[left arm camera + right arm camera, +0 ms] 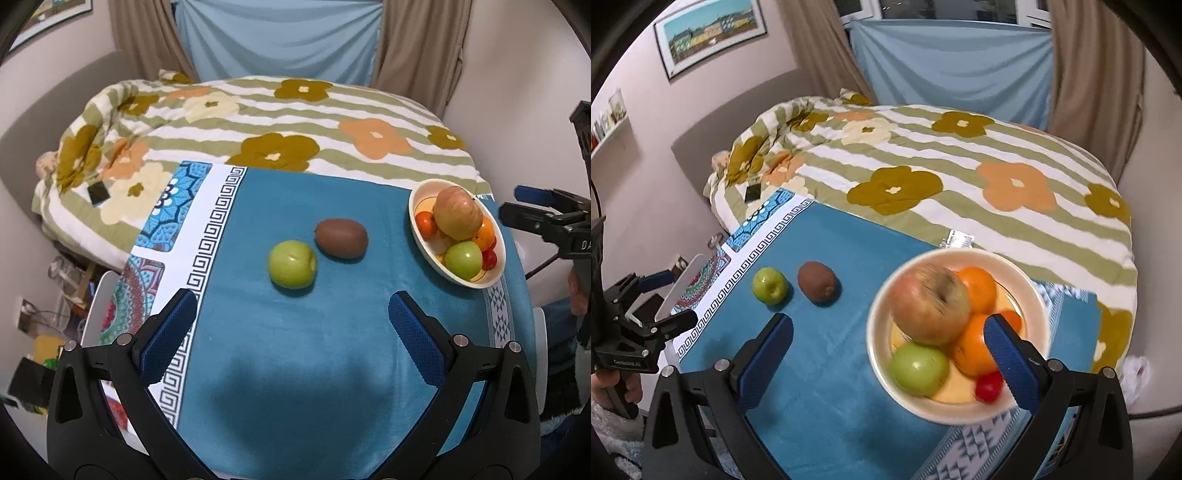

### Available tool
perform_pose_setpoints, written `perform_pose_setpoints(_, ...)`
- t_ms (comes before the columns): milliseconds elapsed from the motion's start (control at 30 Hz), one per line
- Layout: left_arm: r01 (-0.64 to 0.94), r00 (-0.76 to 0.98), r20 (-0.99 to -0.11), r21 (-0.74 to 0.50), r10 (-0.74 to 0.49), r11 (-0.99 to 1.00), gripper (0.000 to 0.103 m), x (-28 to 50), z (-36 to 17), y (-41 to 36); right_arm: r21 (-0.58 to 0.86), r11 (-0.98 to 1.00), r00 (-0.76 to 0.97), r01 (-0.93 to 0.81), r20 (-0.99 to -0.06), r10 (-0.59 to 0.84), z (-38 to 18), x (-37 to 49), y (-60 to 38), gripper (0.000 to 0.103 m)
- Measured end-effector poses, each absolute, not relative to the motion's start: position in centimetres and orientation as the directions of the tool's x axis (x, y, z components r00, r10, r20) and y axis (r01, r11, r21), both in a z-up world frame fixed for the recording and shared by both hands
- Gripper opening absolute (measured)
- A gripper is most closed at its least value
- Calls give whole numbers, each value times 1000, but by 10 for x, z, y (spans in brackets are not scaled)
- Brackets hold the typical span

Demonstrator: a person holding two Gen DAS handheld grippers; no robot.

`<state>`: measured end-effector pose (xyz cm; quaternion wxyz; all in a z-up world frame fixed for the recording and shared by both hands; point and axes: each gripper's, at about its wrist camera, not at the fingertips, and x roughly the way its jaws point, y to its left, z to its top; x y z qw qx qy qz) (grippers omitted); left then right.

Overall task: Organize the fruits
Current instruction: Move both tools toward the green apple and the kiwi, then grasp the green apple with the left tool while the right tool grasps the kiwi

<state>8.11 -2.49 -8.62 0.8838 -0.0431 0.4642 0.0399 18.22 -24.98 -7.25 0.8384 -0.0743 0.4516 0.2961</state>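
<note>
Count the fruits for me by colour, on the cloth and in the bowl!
Green round apples: 2, one on the blue cloth, one in the cream bowl
Brown oval kiwi: 1
Red-yellow big apple: 1
Orange round fruits: 3
Small red fruit: 1
Total: 8

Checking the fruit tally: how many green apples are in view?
2. One green apple lies loose on the blue cloth beside the kiwi; another sits in the bowl. More may be buried there.
</note>
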Motion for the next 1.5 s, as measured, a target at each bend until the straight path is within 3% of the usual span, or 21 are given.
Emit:
perform_pose_setpoints(567,52,447,-882,-144,-152,988,101,148,-151,6,-39,667,338,-744,-883,325,-130,212,-149,103)
perform_pose_setpoints(667,68,416,-892,-162,-176,984,88,158,-165,4,-43,654,320,-755,-895,311,-140,217,-142,103)
perform_pose_setpoints(833,59,376,-900,-213,-220,975,85,177,-186,1,-39,642,289,-765,-913,289,-155,223,-134,98)
perform_pose_setpoints(1000,53,354,-903,-241,-244,969,71,185,-199,3,-23,636,259,-772,-924,282,-163,227,-127,92)
perform_pose_setpoints(1133,52,344,-907,-241,-244,969,66,187,-205,5,-10,627,242,-779,-927,286,-167,229,-121,92)
perform_pose_setpoints(1200,53,345,-905,-245,-248,968,56,187,-205,7,-2,623,235,-782,-927,291,-168,229,-118,92)
perform_pose_setpoints(1267,49,346,-901,-260,-260,964,56,186,-205,9,6,618,225,-786,-928,296,-170,230,-115,91)
perform_pose_setpoints(1400,40,344,-903,-259,-257,965,56,185,-205,11,33,606,194,-795,-933,304,-175,231,-111,78)
perform_pose_setpoints(1500,33,344,-906,-252,-248,967,56,184,-205,15,50,597,176,-801,-932,316,-177,232,-108,77)
